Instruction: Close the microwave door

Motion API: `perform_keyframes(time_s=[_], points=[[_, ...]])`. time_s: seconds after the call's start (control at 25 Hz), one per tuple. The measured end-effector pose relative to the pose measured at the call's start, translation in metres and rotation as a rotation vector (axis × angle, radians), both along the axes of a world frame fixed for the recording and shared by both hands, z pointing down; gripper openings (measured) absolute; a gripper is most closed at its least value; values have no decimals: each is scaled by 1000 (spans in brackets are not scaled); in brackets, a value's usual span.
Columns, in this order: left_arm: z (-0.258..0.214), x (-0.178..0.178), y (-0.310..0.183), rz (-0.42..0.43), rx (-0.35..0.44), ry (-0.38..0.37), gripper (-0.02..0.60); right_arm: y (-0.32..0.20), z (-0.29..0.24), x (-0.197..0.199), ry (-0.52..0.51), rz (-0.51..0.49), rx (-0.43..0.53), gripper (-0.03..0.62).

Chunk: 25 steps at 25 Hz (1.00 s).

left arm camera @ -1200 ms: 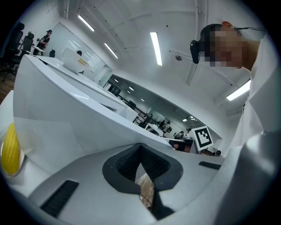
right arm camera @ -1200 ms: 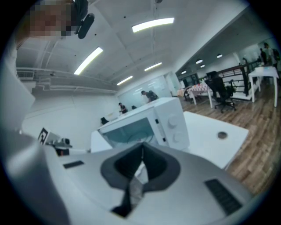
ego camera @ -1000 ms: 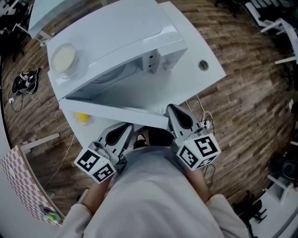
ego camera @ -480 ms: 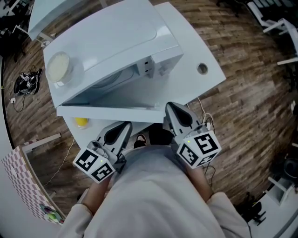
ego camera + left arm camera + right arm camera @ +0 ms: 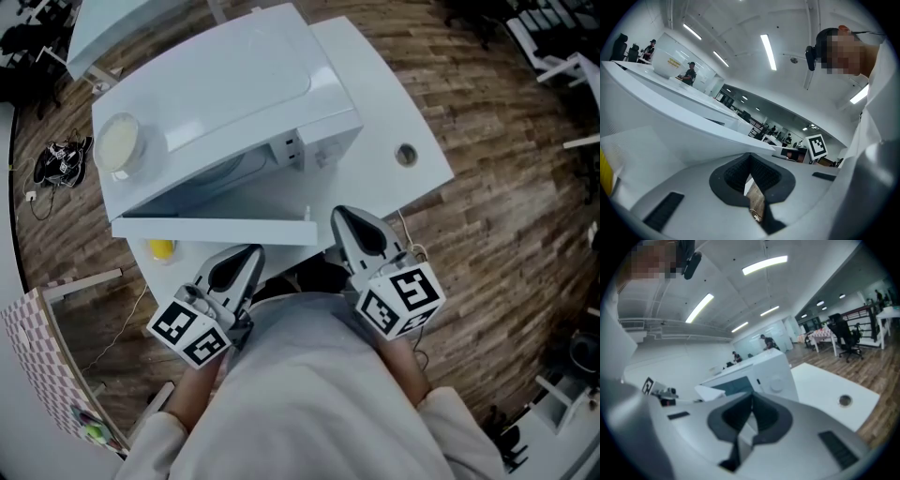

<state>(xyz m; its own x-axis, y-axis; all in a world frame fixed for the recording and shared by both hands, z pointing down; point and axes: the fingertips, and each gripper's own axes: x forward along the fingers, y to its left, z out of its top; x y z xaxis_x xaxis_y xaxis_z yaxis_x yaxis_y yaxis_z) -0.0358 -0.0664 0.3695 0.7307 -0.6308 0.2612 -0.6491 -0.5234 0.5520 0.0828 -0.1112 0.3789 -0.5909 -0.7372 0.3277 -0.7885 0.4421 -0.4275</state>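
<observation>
**Microwave door hanging open, both grippers parked right in front of it**

The white microwave [image 5: 234,84] sits on a white table [image 5: 375,103], and its door [image 5: 211,230] isn't shut. It stands out from the microwave's front at an angle, with a wedge of open cavity showing behind it.

The left gripper [image 5: 249,258] is on the near side of the microwave, just under the door's long edge. Its jaws are pinched together at the tips with nothing caught between them.

Same deal with the right gripper [image 5: 343,220]: clenched and empty, just beside the door's free end, on the microwave's control-panel side. I honestly can't tell if it's touching the door or only very close.

Other stuff:
- A round pale bowl [image 5: 119,141] sits on top of the microwave, at the far corner from the controls.
- A small yellow thing [image 5: 161,248] is on the table below the microwave's hinge-side corner, partly tucked under the door.
- There's a cable hole [image 5: 405,155] in the table past the control side.
- The floor [image 5: 506,206] around it all is wood.
</observation>
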Motion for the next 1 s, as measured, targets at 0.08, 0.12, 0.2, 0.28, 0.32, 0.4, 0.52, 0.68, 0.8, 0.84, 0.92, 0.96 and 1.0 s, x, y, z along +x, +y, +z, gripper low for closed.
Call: perform_keyframes(time_s=[0.08,0.12,0.2,0.28,0.32,0.4,0.52,0.68,0.8,0.84,0.92,0.96,1.0], points=[[0,2,-2,-7,8,-6,17,-2,-1,2,-7,-10,10,23],[1,2,-3,-15,12,-9,17,-3,-2,2,-13,-14,15,23],[1,0,-5,-34,16,-13,17,-5,-4,2,-24,-25,23,23],[3,-1,-5,-47,14,-15,17,-5,-6,0,-30,-36,28,23],[3,-1,-5,-53,13,-15,17,-4,-7,-1,-31,-42,30,23],[3,-1,-5,-65,13,-13,17,-4,-9,-3,-33,-55,34,23],[1,1,-9,-86,16,-5,17,-5,-13,-6,-45,-71,43,23],[1,3,-14,-103,18,9,17,-5,-13,-8,-45,-89,53,23],[1,4,-18,-112,22,16,17,-8,-13,-8,-43,-100,63,23],[0,4,-19,-116,23,16,17,-9,-14,-8,-48,-104,67,23],[-1,3,-21,-122,27,17,17,-10,-17,-8,-56,-112,76,23],[-1,2,-22,-125,29,19,17,-10,-18,-8,-54,-116,81,23],[-1,2,-24,-128,31,20,17,-10,-19,-8,-51,-120,86,23]])
